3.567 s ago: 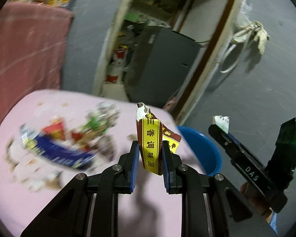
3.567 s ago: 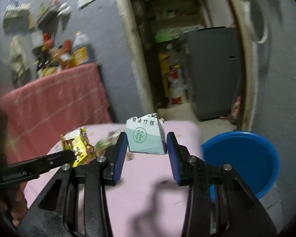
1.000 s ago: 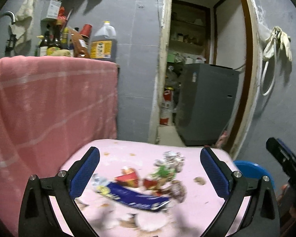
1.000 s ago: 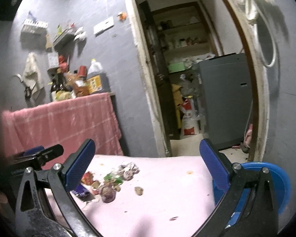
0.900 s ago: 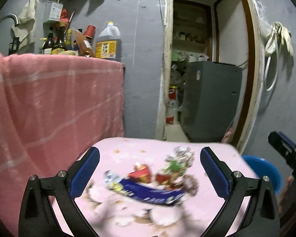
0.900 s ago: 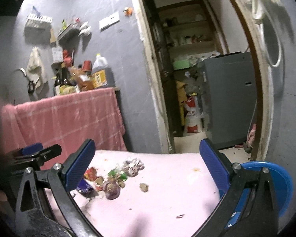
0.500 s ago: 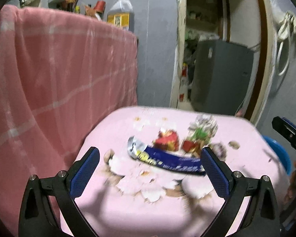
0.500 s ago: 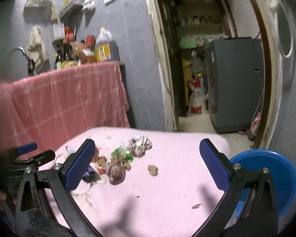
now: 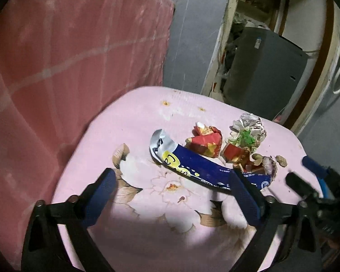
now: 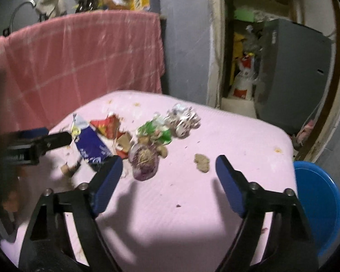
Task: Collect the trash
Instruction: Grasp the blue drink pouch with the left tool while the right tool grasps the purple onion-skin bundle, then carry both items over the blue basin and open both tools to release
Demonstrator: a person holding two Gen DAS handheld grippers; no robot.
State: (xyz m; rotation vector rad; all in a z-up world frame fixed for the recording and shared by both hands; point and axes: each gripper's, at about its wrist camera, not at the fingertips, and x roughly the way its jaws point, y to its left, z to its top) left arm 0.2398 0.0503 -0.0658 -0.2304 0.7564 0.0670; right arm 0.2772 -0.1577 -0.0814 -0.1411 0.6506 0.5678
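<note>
Left claw: we held it wide, jaws just closing, empty above the long blue foil wrapper.
Right claw: ours gaped, narrowing, empty, near the purple crumpled scrap.
Desk: pink cloth.

Dim grey-walled kitchen corner

A pink checked cloth drapes the counter; a grey appliance stands inside the doorway.

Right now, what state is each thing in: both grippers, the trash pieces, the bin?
left gripper: open, just been closing, nothing held.
right gripper: open, just been closing, nothing held.
blue wrapper: flat on the pink table.
red wrapper: crumpled.
silver wrapper: balled up.
blue bin: beside the table, contents hidden.
</note>
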